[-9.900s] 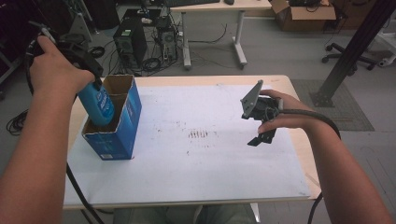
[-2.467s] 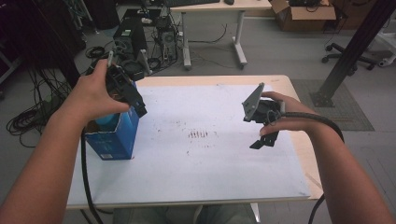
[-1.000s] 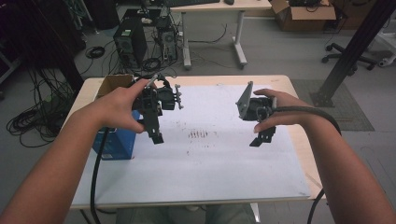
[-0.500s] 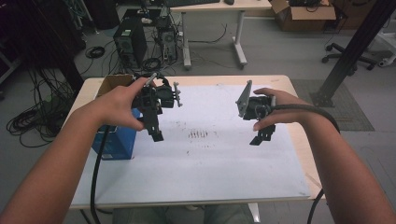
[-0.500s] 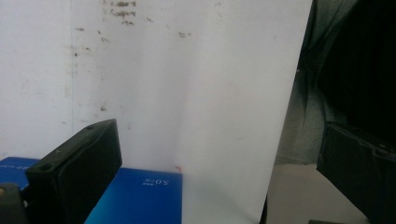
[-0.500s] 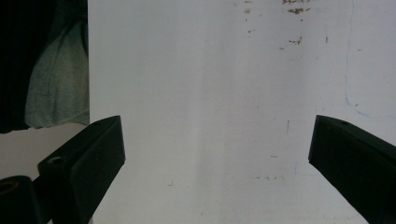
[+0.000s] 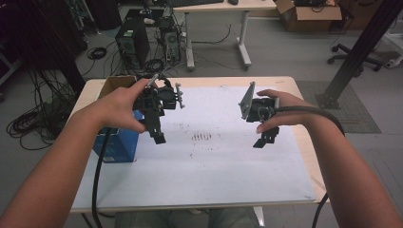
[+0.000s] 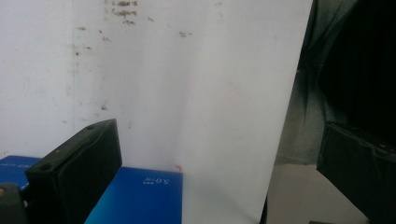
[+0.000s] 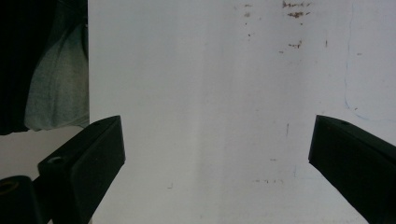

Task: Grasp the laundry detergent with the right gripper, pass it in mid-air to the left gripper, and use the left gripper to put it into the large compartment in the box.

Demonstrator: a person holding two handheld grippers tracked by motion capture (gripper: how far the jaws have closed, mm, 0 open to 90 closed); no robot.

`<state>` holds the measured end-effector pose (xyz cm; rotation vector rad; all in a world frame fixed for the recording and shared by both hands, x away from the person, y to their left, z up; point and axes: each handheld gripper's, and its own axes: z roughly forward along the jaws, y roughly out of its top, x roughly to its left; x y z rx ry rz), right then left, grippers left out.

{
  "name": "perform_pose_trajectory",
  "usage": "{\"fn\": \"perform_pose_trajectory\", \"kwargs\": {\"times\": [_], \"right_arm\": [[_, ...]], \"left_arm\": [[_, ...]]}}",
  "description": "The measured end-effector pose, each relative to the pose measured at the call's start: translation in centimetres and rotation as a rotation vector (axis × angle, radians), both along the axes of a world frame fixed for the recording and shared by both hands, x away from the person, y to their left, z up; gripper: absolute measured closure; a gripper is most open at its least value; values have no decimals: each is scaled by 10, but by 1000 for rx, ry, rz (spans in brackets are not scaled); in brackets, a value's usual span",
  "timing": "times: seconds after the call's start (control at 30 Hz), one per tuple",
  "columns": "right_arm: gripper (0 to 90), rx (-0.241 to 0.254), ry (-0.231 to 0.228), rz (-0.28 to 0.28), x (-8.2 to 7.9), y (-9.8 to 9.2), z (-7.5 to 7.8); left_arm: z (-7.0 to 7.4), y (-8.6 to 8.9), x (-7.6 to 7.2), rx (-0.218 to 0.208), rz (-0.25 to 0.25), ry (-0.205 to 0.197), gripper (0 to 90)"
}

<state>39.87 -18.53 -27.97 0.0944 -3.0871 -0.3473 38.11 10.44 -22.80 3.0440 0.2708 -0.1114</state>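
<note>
Two tongs hover above the white sheet [image 7: 199, 166], both spread, nothing between their jaws. Left tongs [image 7: 158, 137] hang just right of the blue box [image 7: 119, 145], jaws pointing down; the left gripper view shows the box's blue top [image 8: 140, 198] below the near jaw. Right tongs [image 7: 264, 141] sit well apart, over the sheet's right half. Brown specks [image 7: 202, 137] mark the sheet between them. Box stands at the tabletop's [image 7: 304, 142] left edge, open-topped, contents hidden.
</note>
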Motion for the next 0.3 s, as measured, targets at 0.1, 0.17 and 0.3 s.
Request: {"fn": "perform_pose_trajectory", "kwargs": {"times": [0.1, 0.17, 0.3], "right_arm": [[38, -3, 1, 4, 1, 0, -1], [37, 1, -1, 2, 1, 0, -1], [40, 5, -6, 3, -1, 0, 2]], "left_arm": [[-1, 0, 0, 0, 3, -1, 1], [0, 0, 0, -5, 6, -2, 2], [0, 0, 1, -6, 18, -6, 1]]}}
